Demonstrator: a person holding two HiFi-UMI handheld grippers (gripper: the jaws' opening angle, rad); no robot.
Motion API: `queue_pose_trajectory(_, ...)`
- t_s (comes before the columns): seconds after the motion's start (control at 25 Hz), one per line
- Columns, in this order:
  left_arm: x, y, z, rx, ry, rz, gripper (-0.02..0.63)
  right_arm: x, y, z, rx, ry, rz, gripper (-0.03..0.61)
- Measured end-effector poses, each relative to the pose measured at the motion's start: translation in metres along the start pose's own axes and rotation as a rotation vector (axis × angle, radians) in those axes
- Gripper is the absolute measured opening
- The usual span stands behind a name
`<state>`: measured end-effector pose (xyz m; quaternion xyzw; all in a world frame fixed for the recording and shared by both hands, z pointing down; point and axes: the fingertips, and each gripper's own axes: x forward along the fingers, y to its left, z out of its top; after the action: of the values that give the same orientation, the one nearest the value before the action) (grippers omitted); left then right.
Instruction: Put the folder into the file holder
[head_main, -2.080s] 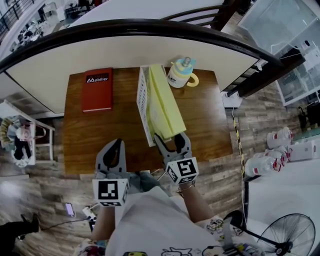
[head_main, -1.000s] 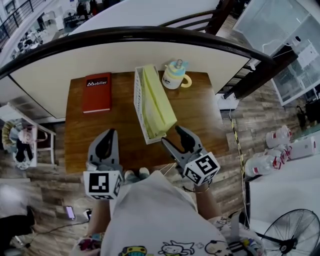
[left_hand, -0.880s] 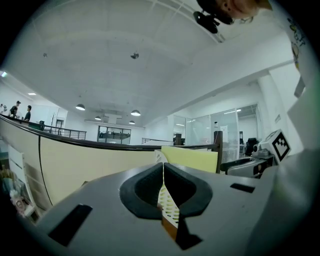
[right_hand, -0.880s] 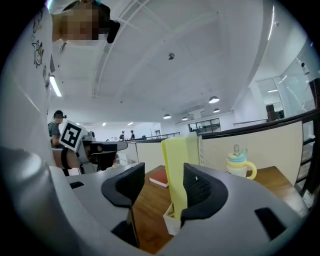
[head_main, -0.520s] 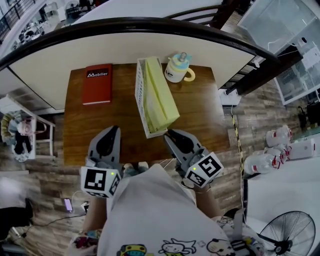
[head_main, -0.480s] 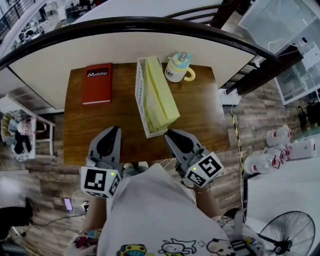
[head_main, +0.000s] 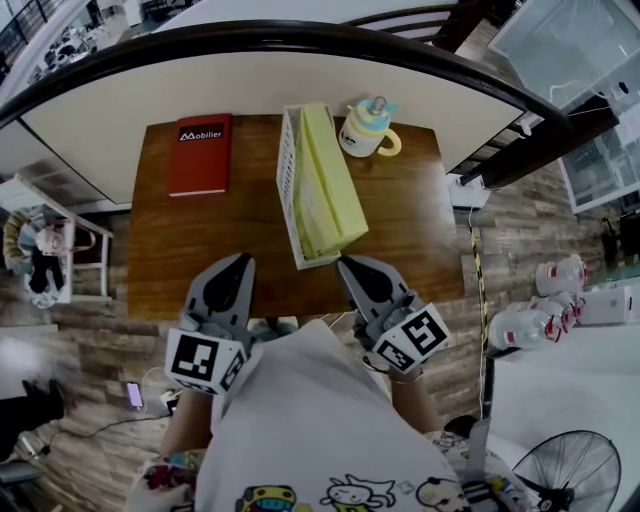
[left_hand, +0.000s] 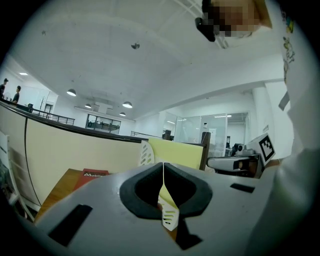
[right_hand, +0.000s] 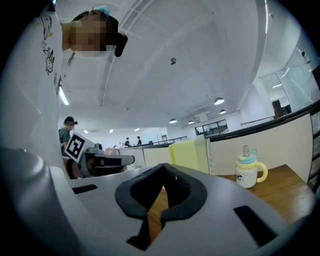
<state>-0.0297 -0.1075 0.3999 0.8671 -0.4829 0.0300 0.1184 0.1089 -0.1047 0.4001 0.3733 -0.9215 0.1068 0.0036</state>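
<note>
Since the yellow folder already stands on edge inside the white file holder, rising above its slotted wall at the middle of the bench, we judge the task as good as done. The holder's walls keep the folder upright, so it needs no further support.

We hold both grippers back at the near edge of the bench, clear of the holder. The left gripper sits at seven o'clock from it, its jaws pressed together on nothing. The right gripper sits at five o'clock. Its jaws have just been closing and now meet, with nothing between them. Both point roughly level toward the holder, which we read as a resting pose, not a reach.

A red book lies flat at ten o'clock from the holder, well apart. A lidded cup with a yellow handle stands at one o'clock, just beside the holder's far end. Neither one crowds the folder.
</note>
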Motion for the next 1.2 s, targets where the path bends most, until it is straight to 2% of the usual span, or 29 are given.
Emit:
queue_pose_trajectory(0.16, 0.002, 0.002, 0.000, -0.007, -0.002, -0.005, 0.006, 0.001, -0.003, 0.000, -0.014, -0.003, -0.004, -0.002)
queue_pose_trajectory(0.76, 0.011, -0.001, -0.003, 0.045, 0.015, -0.041, 0.003, 0.005, -0.014, 0.003, -0.032, -0.012, -0.022, -0.002)
queue_pose_trajectory(1.2, 0.016, -0.007, -0.001, 0.042, 0.031, -0.057, 0.003, 0.002, -0.014, 0.000, -0.027, -0.005, -0.019, -0.002)
